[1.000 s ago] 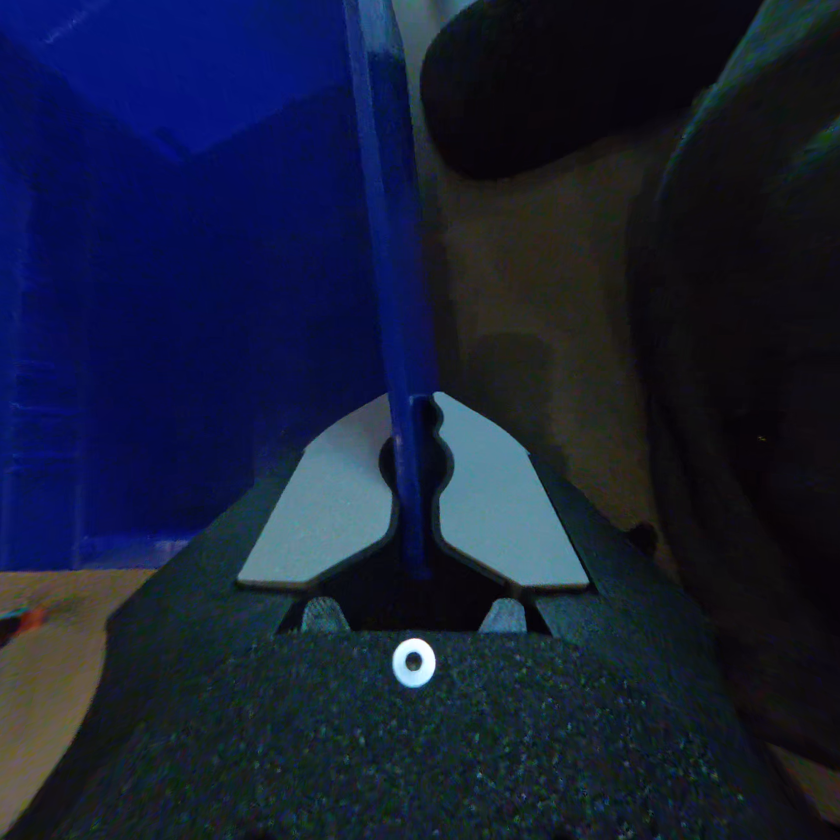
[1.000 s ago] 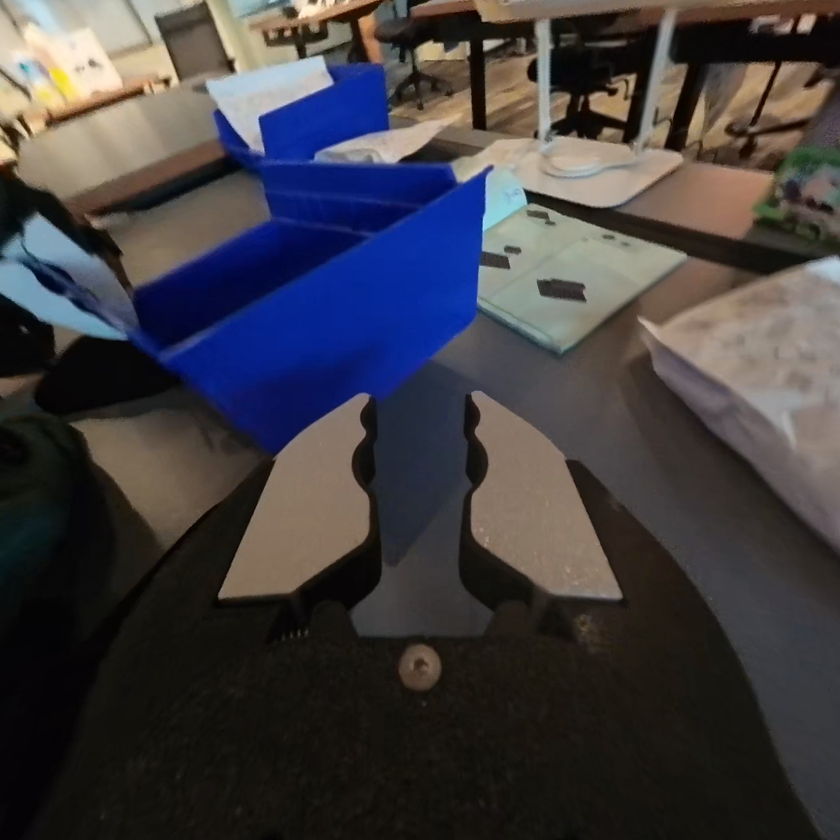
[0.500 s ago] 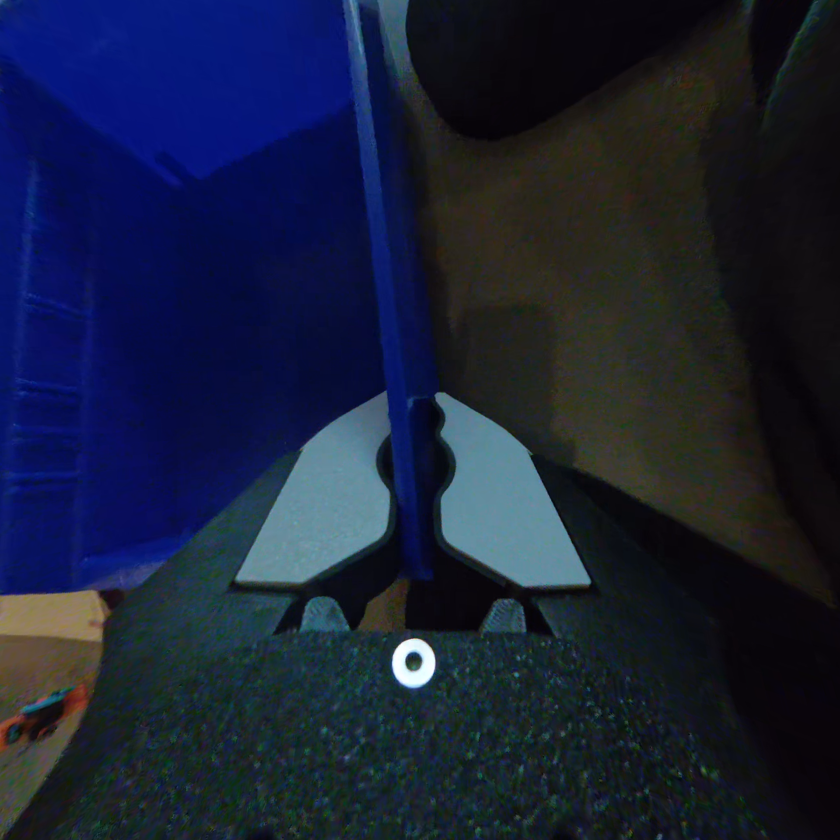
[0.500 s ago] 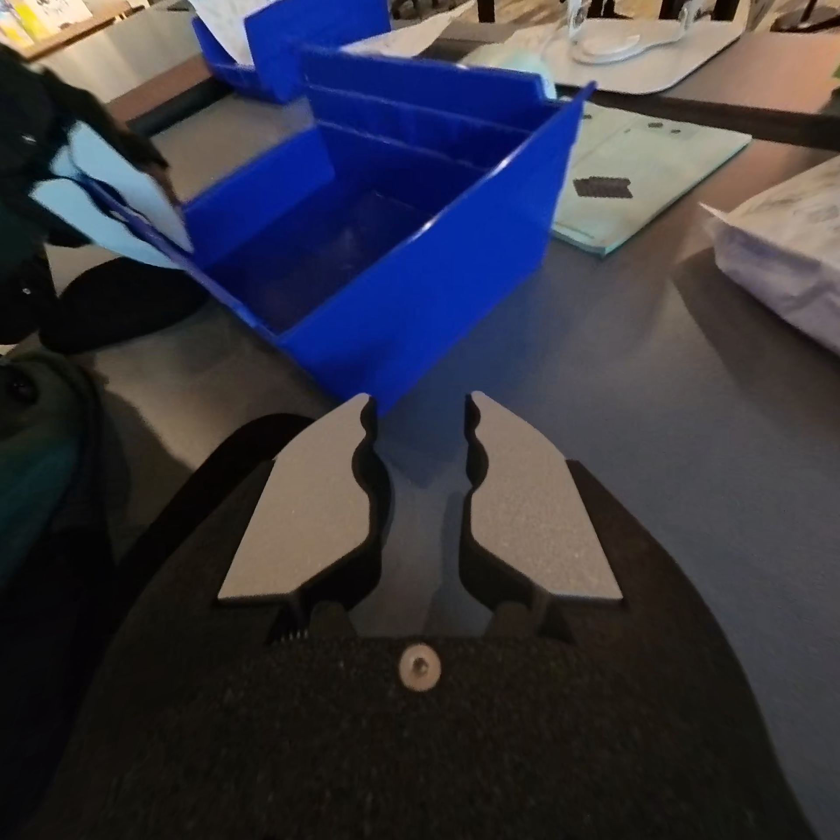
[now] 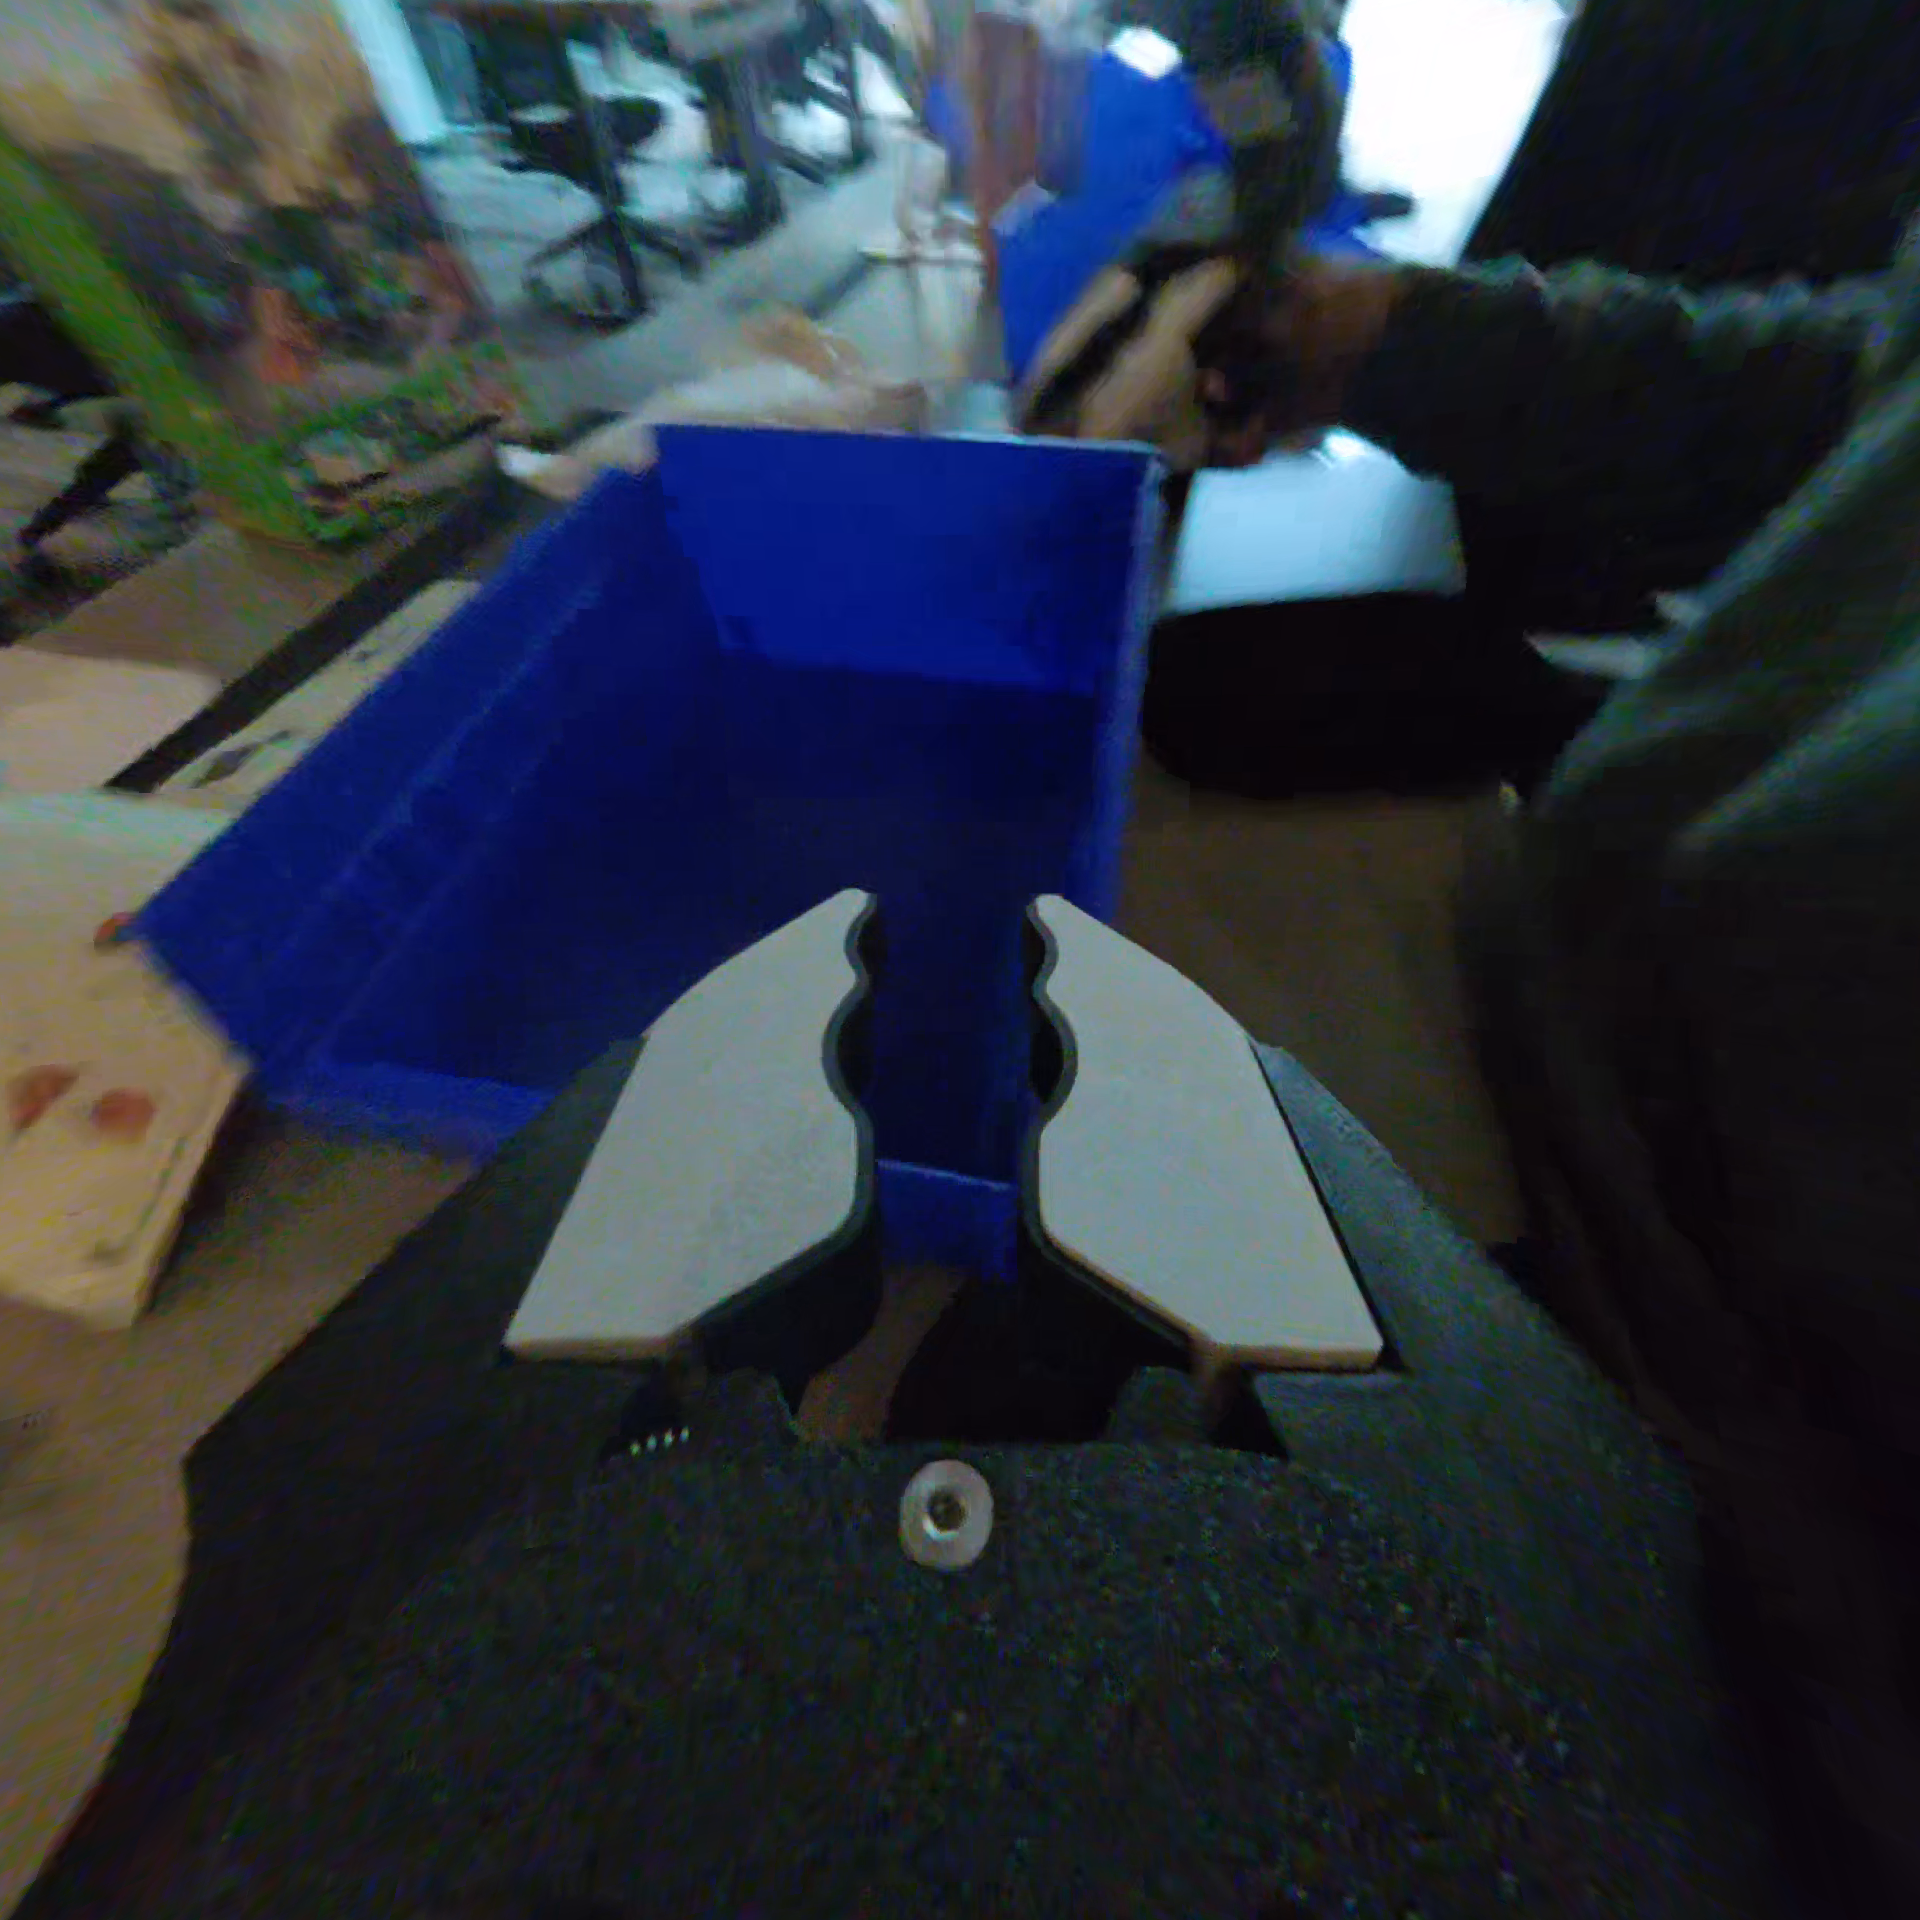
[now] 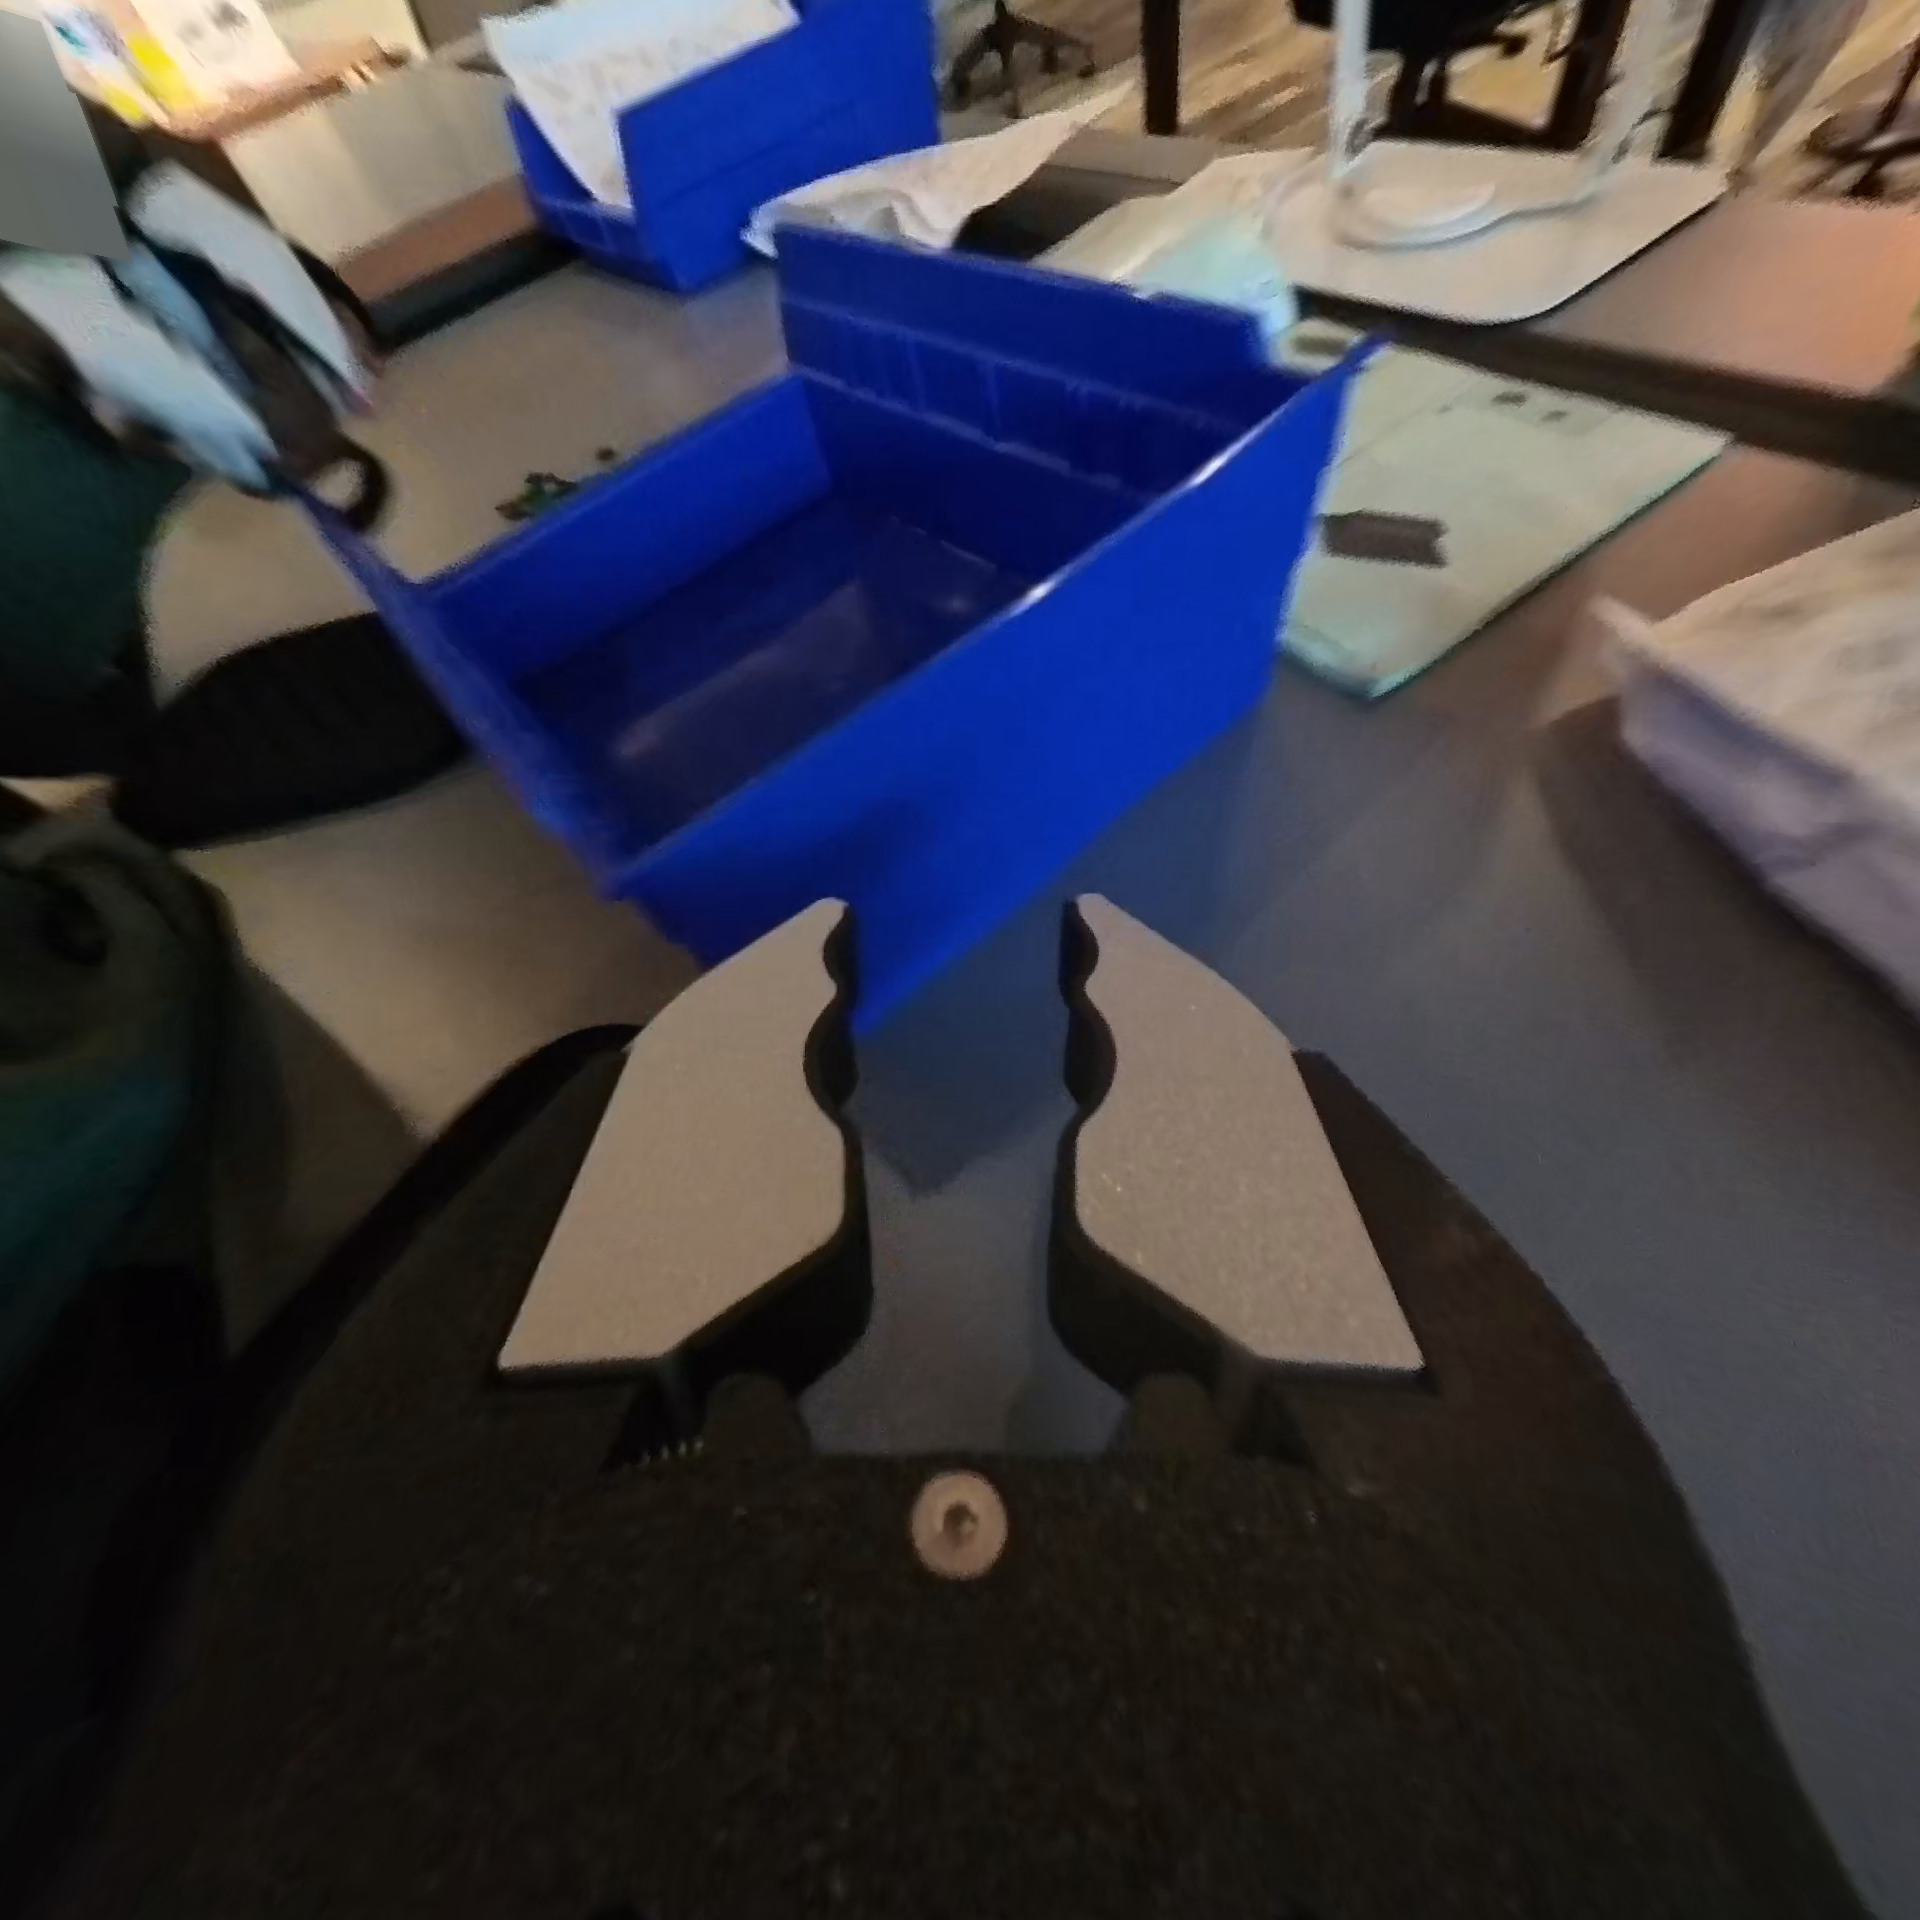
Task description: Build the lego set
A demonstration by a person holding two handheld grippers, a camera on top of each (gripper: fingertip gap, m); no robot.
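Glossy blue plastic bin (image 6: 935,665), matt grey table (image 6: 1558,1039).

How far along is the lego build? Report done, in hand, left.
Done: the blue bin looks empty; small dark pieces lie on the table beyond it. In hand: nothing; the left gripper and right gripper both have jaws apart, empty. Left: all the assembly; no joined bricks show.

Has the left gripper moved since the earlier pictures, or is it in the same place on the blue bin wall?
Yes. The left gripper has let go of the blue bin wall, opened and pulled back.
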